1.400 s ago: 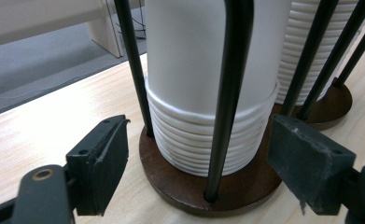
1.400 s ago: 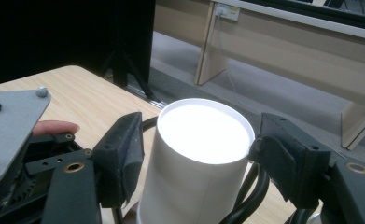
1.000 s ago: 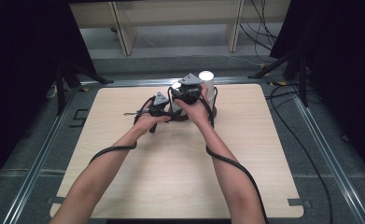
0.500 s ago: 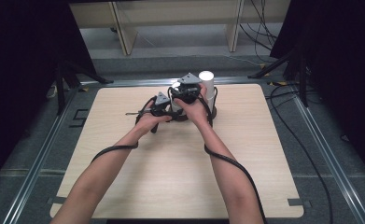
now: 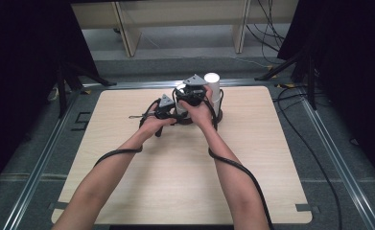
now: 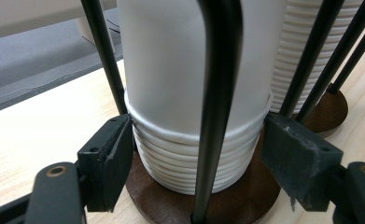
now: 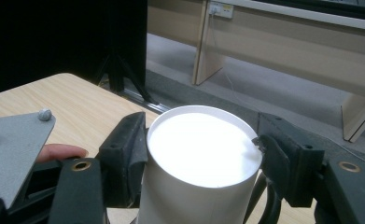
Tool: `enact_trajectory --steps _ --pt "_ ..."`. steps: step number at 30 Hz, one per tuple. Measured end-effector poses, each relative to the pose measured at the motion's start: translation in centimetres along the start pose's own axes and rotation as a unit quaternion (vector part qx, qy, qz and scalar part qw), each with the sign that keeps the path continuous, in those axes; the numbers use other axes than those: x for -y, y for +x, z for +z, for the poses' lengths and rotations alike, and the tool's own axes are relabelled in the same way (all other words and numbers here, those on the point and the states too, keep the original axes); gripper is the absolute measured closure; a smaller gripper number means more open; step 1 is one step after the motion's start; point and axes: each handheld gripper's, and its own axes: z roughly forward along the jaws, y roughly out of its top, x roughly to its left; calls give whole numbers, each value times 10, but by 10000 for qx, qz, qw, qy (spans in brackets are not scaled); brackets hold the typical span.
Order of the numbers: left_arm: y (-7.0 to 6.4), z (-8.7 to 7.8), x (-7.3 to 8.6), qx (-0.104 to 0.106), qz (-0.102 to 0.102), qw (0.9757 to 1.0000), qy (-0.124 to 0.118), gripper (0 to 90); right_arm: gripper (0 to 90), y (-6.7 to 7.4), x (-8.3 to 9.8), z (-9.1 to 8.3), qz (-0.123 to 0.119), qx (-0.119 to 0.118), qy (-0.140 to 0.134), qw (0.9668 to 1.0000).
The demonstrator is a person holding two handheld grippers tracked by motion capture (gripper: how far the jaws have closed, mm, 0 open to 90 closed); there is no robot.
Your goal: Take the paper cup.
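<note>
We have both grippers on the stack of white paper cups (image 6: 189, 79), which stands upright in its black wire holder (image 6: 217, 93). The right gripper (image 7: 201, 154), nearer the top, has just closed on the uppermost cup's rim (image 7: 203, 147); the left gripper (image 6: 199, 154) has been closing and pinches the lower rims between its pads (image 6: 117, 158). Lifting must follow the vertical axis.
</note>
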Motion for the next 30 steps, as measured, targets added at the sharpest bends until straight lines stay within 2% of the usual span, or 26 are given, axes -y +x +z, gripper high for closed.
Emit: enact_trajectory --steps 1,3,5,8,10,16,19,21,22,24,25,26,28,30 --pt "0 0 0 0 -3 10000 -4 258 362 0 0 0 38 38 -54 10000" --pt "0 0 0 -2 3 10000 -12 258 363 0 0 0 95 -38 -49 9999" --pt "0 0 0 3 8 10000 -7 258 364 0 0 0 -15 45 -97 9999" --pt "0 0 0 9 11 10000 -4 258 364 -1 1 0 15 -22 -136 9999" --pt "0 0 0 16 9 10000 1 257 364 0 1 -1 15 53 -123 9999" --pt "0 4 1 17 33 10000 -24 228 357 -1 2 0 71 32 -164 9998" --pt "0 4 0 -7 -4 10000 -32 224 313 1 2 0 118 6 -94 9999" --pt "1 4 1 -7 70 10000 -1 225 299 1 2 2 -39 23 -91 9999" --pt "2 4 0 -12 119 9999 45 226 295 2 3 3 -2 -35 -139 9999" --pt "1 3 0 -16 139 9999 50 229 296 3 4 4 -19 65 -115 9999" --pt "1 3 0 -22 144 9999 60 230 296 2 4 3 -10 13 -60 10000" --pt "0 4 0 3 24 10000 -44 231 298 2 4 4 0 29 -65 10000" --pt "1 3 0 -11 116 9999 24 233 308 2 5 6 -48 87 -79 9999" --pt "1 3 0 -10 113 9999 22 234 329 2 6 6 -23 96 -59 9999"
